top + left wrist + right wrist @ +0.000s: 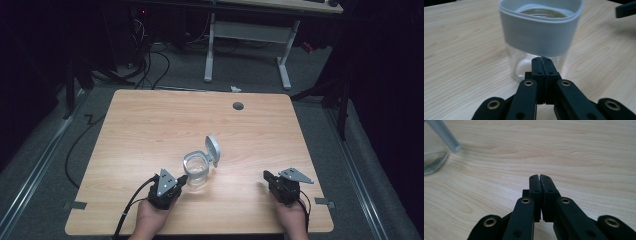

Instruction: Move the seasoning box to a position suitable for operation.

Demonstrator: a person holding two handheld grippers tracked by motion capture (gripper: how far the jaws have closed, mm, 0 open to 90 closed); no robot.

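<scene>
A clear glass jar [196, 171] stands upright on the wooden table [150, 125], toward the near edge and a little left of the middle, with a grey collar [541, 32] around its mouth and a grey hinged lid [213, 150] flipped open and tilted up on its far-right side. Through the clear wall I can make out nothing inside it, though the glass is blurred in the left gripper view and its base is partly hidden behind the jaws. The left gripper [181, 179] sits just beside the jar on its near-left, the left hand [150, 217] coming in from the bottom edge with the wrist cut off; its 2 jaws are pressed flat together, tips just short of the glass below the collar, and whether they touch it I cannot tell. The right gripper [267, 176] lies well apart to the jar's right, low over bare wood, held by the right hand [290, 219]; its 2 jaws are likewise closed against each other with nothing between them. In the right gripper view a sliver of the jar and the edge of the lid show at the top-left corner, cut off by the frame. A dark round hole [238, 106] sits near the table's far edge.
</scene>
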